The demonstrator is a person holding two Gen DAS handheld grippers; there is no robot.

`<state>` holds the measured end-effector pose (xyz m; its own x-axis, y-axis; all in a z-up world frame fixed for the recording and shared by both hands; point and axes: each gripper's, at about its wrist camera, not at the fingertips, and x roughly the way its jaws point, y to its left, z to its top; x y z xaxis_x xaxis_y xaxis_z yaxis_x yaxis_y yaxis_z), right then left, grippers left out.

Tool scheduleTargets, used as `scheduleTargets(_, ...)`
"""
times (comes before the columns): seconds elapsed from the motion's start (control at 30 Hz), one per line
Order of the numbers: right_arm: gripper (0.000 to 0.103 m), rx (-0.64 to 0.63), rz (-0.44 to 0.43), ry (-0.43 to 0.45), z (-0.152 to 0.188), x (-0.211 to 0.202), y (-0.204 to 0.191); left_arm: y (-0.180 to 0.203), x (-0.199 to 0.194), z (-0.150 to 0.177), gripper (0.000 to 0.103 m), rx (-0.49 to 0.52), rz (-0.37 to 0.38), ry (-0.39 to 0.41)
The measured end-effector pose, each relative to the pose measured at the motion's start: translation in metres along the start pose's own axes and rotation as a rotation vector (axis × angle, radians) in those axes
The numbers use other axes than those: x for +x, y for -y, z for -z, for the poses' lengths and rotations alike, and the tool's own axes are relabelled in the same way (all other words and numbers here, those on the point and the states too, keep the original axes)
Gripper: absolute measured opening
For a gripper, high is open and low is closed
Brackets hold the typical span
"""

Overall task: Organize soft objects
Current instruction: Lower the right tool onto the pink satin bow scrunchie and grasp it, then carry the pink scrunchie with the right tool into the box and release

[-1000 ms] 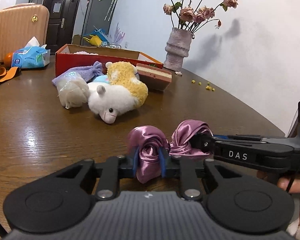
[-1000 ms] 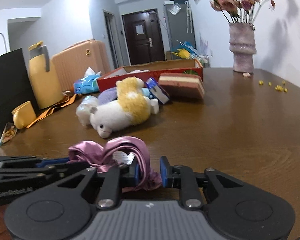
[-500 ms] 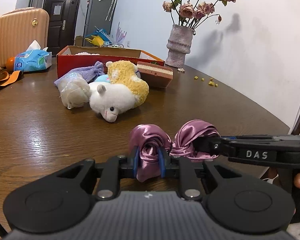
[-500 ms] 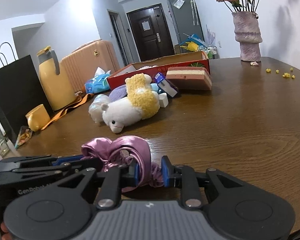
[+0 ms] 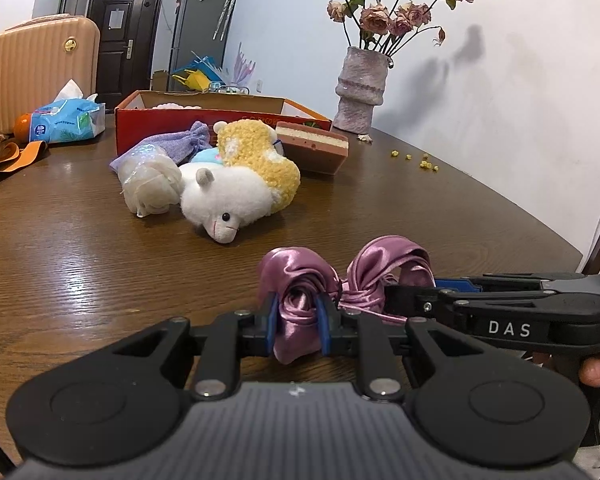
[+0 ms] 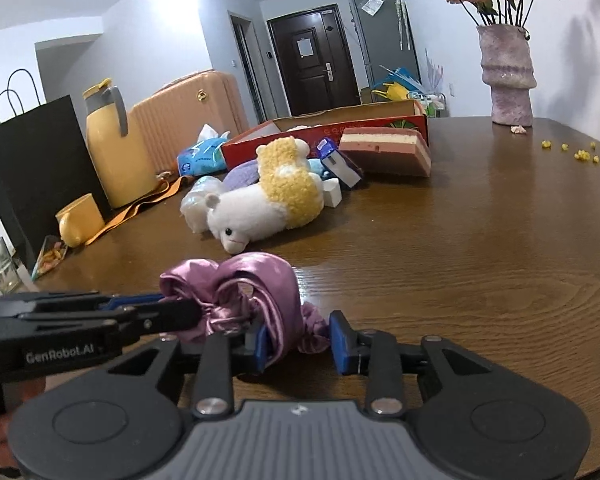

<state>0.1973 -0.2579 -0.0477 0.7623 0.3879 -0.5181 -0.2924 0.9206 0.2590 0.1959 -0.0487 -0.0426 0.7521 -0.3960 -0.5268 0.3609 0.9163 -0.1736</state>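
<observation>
- left gripper [image 5: 298, 322] pinching one end of the pink satin scrunchie [image 5: 300, 304], low over the table [image 5: 80, 264]
- right gripper [image 6: 298, 340] jaws opening, cloth between them, right pad clear
- risk: freed end sags, snags on a pad
- red box [image 5: 220, 114] far behind plush alpaca [image 5: 236, 196]; a one-point hold may slip on the way

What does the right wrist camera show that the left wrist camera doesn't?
Only the right wrist view shows the black paper bag, the yellow cup and the whole yellow jug. Only the left wrist view shows the orange. Both share the pink satin scrunchie, the alpaca plush, the red box and the vase. The left hand-held gripper is shut on the scrunchie; the right hand-held gripper jaws are opening around it.
</observation>
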Motion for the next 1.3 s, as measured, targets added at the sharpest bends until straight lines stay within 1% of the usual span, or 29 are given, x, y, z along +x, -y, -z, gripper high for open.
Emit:
scheduleTargets(0.03, 0.029, -0.011, 0.002, 0.0, 0.0, 0.001, -0.001, 0.0, 0.0, 0.0, 0.02, -0.002, 0.0, 0.001)
scheduleTargets(0.07, 0.026, -0.018, 0.0, 0.002, 0.001, 0.002, -0.002, -0.001, 0.0, 0.0, 0.02, -0.004, 0.0, 0.001)
scheduleTargets(0.13, 0.02, -0.03, -0.009, 0.002, 0.001, 0.003, -0.003, -0.002, 0.0, 0.0, 0.02, -0.008, 0.003, 0.002)
scheduleTargets(0.2, 0.01, -0.044, -0.01, 0.005, 0.0, 0.002, -0.007, -0.002, -0.001, 0.001, 0.02, -0.01, 0.007, 0.006)
scheduleTargets(0.27, 0.007, -0.056, -0.002, 0.015, -0.001, 0.0, -0.012, -0.001, -0.005, -0.001, 0.018, -0.012, 0.013, 0.016)
scheduleTargets(0.37, 0.007, -0.054, -0.025, 0.049, -0.011, -0.01, -0.017, -0.002, -0.015, -0.011, 0.018, -0.013, 0.02, 0.049)
scheduleTargets(0.43, 0.007, -0.07, -0.036, 0.079, -0.023, -0.015, -0.02, -0.005, -0.019, -0.025, 0.018, -0.01, 0.024, 0.08)
scheduleTargets(0.5, 0.007, -0.088, -0.047, 0.102, -0.043, -0.014, -0.021, -0.009, -0.018, -0.047, 0.018, 0.007, 0.017, 0.109)
scheduleTargets(0.6, 0.007, -0.114, -0.062, 0.13, -0.081, -0.003, -0.02, -0.016, -0.009, -0.086, 0.018, 0.035, 0.002, 0.151)
scheduleTargets(0.67, 0.007, -0.132, -0.069, 0.148, -0.114, 0.011, -0.017, -0.023, 0.001, -0.113, 0.018, 0.048, -0.009, 0.174)
scheduleTargets(0.77, 0.007, -0.146, -0.083, 0.156, -0.164, 0.039, -0.013, -0.041, 0.027, -0.163, 0.018, 0.038, -0.03, 0.185)
scheduleTargets(0.83, 0.007, -0.147, -0.093, 0.143, -0.204, 0.072, -0.007, -0.057, 0.051, -0.195, 0.018, 0.021, -0.04, 0.173)
scheduleTargets(0.87, 0.007, -0.151, -0.092, 0.13, -0.222, 0.089, -0.004, -0.067, 0.069, -0.215, 0.018, 0.005, -0.057, 0.159)
scheduleTargets(0.93, 0.007, -0.148, -0.088, 0.108, -0.252, 0.124, 0.004, -0.084, 0.101, -0.243, 0.018, -0.019, -0.062, 0.118)
scheduleTargets(1.03, 0.007, -0.13, -0.06, 0.047, -0.298, 0.185, 0.02, -0.105, 0.159, -0.283, 0.018, -0.03, -0.09, 0.068)
scheduleTargets(1.1, 0.007, -0.115, -0.039, 0.006, -0.318, 0.219, 0.032, -0.116, 0.193, -0.298, 0.018, -0.044, -0.102, 0.042)
scheduleTargets(1.17, 0.007, -0.093, -0.02, -0.049, -0.336, 0.257, 0.047, -0.129, 0.233, -0.309, 0.018, -0.076, -0.099, -0.019)
scheduleTargets(1.2, 0.007, -0.09, -0.007, -0.067, -0.341, 0.271, 0.052, -0.134, 0.249, -0.312, 0.018, -0.079, -0.086, -0.044)
scheduleTargets(1.3, 0.007, -0.073, 0.036, -0.129, -0.357, 0.317, 0.073, -0.147, 0.302, -0.322, 0.018, -0.11, -0.093, -0.092)
